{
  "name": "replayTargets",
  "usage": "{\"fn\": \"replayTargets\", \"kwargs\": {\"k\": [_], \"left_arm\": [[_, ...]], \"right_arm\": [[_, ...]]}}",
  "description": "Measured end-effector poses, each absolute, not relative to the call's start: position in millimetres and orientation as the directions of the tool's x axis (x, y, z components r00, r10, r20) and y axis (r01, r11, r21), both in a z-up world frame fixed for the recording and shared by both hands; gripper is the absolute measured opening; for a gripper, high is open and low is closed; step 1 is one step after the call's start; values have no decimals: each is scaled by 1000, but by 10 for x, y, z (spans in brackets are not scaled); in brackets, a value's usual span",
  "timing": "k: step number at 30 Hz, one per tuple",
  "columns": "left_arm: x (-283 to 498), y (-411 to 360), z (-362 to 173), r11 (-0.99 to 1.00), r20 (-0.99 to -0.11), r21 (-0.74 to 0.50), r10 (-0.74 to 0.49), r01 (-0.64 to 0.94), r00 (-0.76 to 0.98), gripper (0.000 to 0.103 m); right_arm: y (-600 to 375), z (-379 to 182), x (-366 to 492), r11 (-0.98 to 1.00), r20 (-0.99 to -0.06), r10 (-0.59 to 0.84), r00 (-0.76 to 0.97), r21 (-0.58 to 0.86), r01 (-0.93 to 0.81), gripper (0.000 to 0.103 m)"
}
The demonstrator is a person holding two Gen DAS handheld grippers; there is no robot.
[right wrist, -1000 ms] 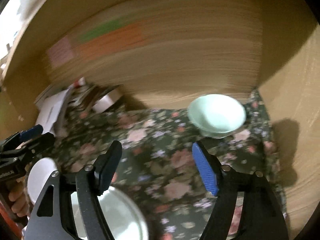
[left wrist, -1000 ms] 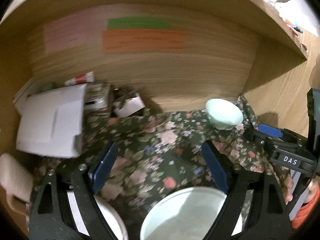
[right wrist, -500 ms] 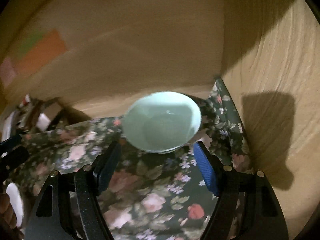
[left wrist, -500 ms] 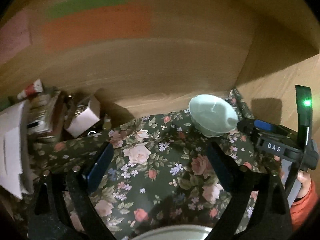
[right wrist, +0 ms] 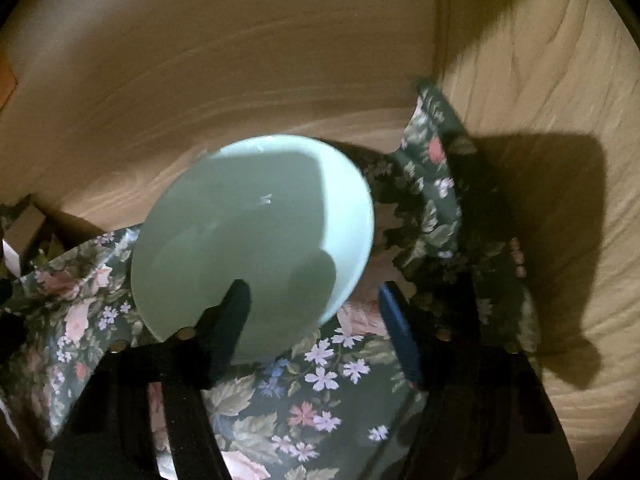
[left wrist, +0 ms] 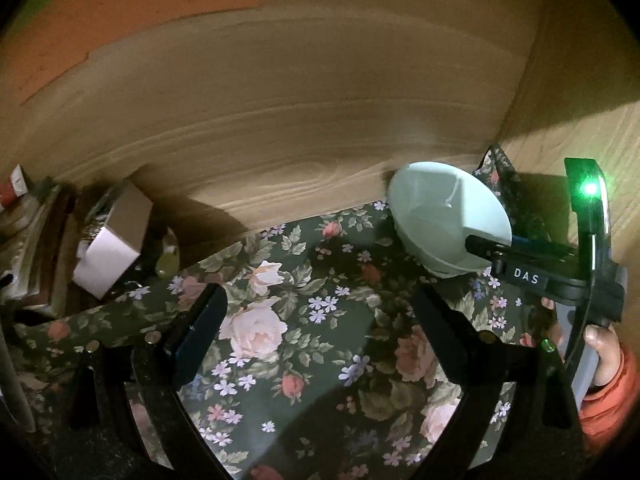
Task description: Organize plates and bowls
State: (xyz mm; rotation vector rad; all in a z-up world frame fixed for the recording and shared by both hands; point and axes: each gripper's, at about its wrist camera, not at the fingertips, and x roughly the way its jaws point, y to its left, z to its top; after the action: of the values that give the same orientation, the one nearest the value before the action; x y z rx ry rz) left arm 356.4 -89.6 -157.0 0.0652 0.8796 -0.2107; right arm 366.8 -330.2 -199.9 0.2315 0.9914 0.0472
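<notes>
Right gripper jaws closing astride bowl rim, contact unclear; left gripper jaws apart

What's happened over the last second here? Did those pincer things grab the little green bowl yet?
Both grippers moved in toward the back right corner. The right gripper reached the mint-green bowl: one finger is now inside it, the other outside its rim, and the jaws are closing, not yet clamped. The left gripper is open over the floral cloth, holding nothing. The bowl and the small cardboard box stayed put.
</notes>
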Motion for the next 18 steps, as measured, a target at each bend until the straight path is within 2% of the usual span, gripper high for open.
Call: {"fn": "replayTargets", "kwargs": {"k": [4, 8, 13, 18], "left_arm": [[3600, -930, -1598, 977, -764, -25, -154, 210, 626, 95], [3614, -964, -1622, 975, -766, -34, -166, 219, 621, 95], [3625, -1028, -1675, 974, -776, -22, -159, 226, 611, 95], [3643, -1055, -1737, 974, -789, -28, -159, 225, 594, 95]], "right_arm": [[-3298, -2024, 3673, 969, -830, 186, 526, 245, 44, 38], [-3216, -1989, 3596, 983, -833, 143, 534, 181, 20, 35], [-3245, -1921, 3465, 976, -831, 189, 523, 217, -8, 25], [-3219, -1846, 3226, 976, -828, 207, 521, 215, -45, 24]]}}
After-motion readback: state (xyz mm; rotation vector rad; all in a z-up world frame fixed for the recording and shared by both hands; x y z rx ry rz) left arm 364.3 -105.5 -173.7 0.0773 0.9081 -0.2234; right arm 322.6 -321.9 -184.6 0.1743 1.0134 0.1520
